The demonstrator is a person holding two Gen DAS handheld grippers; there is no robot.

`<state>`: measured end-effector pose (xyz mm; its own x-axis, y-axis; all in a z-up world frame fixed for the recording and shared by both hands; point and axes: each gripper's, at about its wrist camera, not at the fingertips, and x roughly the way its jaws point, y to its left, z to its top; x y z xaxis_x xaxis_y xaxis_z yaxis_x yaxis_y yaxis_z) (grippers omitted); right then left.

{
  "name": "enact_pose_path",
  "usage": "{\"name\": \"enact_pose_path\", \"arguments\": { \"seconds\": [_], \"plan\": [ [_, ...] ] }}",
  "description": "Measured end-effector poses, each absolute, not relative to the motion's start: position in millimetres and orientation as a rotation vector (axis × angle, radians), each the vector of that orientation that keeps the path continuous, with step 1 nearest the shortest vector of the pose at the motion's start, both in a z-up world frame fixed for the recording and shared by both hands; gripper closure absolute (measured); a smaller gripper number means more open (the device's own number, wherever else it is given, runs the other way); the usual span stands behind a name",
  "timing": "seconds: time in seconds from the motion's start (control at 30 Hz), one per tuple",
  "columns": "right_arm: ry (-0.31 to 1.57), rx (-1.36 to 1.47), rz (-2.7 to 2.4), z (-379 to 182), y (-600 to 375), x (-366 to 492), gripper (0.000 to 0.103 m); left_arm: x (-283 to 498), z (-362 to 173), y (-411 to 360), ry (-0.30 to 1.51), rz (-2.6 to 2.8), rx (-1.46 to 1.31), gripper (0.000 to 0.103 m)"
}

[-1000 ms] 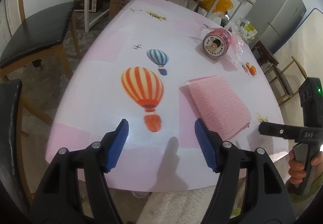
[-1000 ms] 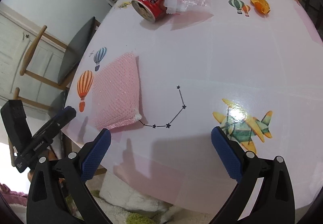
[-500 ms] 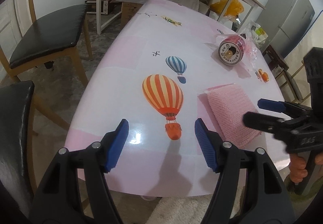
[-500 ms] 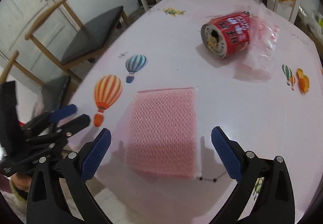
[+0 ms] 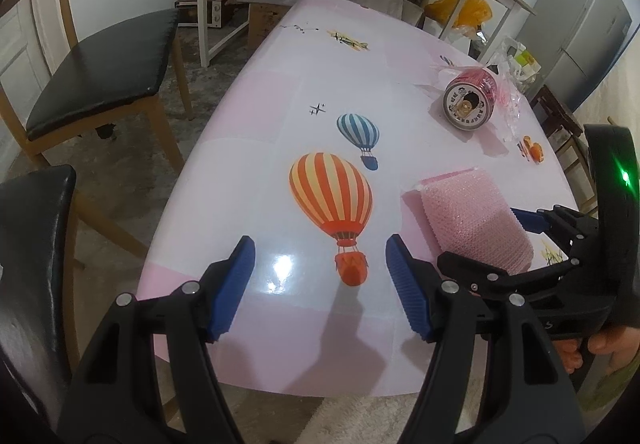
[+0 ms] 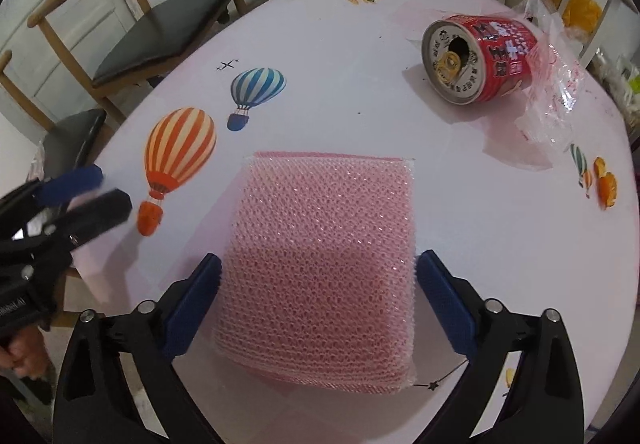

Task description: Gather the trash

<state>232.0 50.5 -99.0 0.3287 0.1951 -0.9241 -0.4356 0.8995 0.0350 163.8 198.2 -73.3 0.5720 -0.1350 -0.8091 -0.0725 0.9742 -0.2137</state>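
The pink printed table carries a pink foam-mesh pad at six o'clock in the right wrist view. The right gripper straddles the pad, jaws closing, pads just beside its edges. A red can lies at one o'clock, against a clear plastic wrapper. The left gripper hangs half-open over the table, holding nothing.

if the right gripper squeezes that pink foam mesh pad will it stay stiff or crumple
The pink foam mesh pad will probably crumple: its open netting looks soft and airy. It seems light, so it may slide on the glossy table if nudged. The right gripper is closing with the pad between its jaws.
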Motion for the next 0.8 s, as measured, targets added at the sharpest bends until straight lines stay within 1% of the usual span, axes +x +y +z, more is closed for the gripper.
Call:
{"name": "enact_pose_path", "arguments": {
  "seconds": [0.07, 0.33, 0.5, 0.57, 0.7, 0.8],
  "plan": [
    [1.162, -0.232, 0.412, -97.2, 45.2, 230.9, 0.022, 164.4, -73.4, 197.1, 0.963, -0.035, -0.234, 0.039],
    [1.174, -0.091, 0.379, -91.9, -13.4, 224.0, 0.024, 165.6, -68.8, 186.4, 0.966, -0.049, -0.212, 0.039],
    [1.160, 0.029, 0.285, -86.2, -69.4, 215.4, 0.025, 171.0, -54.7, 177.6, 0.922, -0.094, -0.207, 0.039],
    [1.148, 0.070, 0.257, -83.3, -90.7, 212.2, 0.025, 174.9, -48.1, 170.9, 0.897, -0.127, -0.205, 0.036],
    [1.114, 0.165, 0.195, -81.5, -138.7, 204.1, 0.025, 189.5, -29.5, 146.2, 0.846, -0.210, -0.169, 0.035],
    [1.099, 0.217, 0.172, -84.3, -157.6, 206.3, 0.025, 205.3, -14.8, 117.8, 0.802, -0.277, -0.125, 0.033]
  ]
}}
